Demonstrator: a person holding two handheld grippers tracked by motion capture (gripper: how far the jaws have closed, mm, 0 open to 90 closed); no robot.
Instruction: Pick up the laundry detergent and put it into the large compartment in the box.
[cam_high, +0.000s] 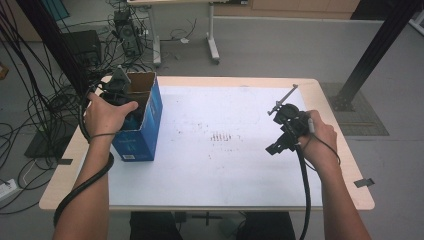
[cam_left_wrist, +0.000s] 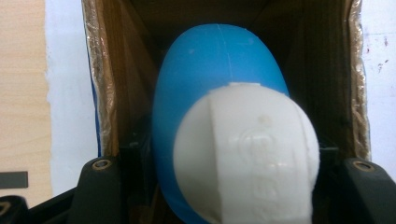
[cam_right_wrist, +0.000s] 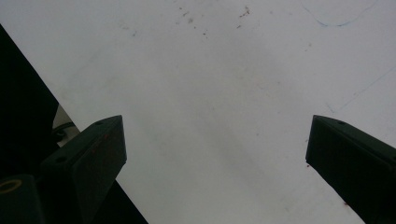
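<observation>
High view: my left gripper (cam_high: 119, 92) dips into the blue box (cam_high: 145, 131) at the table's (cam_high: 240, 195) left edge. Left gripper view: I clamp a blue bottle (cam_left_wrist: 210, 79) with a white cap (cam_left_wrist: 247, 154) inside. Right gripper view: my right gripper (cam_right_wrist: 215, 154) hangs wide, holding nothing.

A blue bottle (cam_left_wrist: 210, 79) with a white cap (cam_left_wrist: 247, 154) sits clamped between the left gripper's (cam_left_wrist: 233, 186) black jaws, cap nearest the camera. It hangs inside the open cardboard box (cam_left_wrist: 100, 93), between the brown walls.
</observation>
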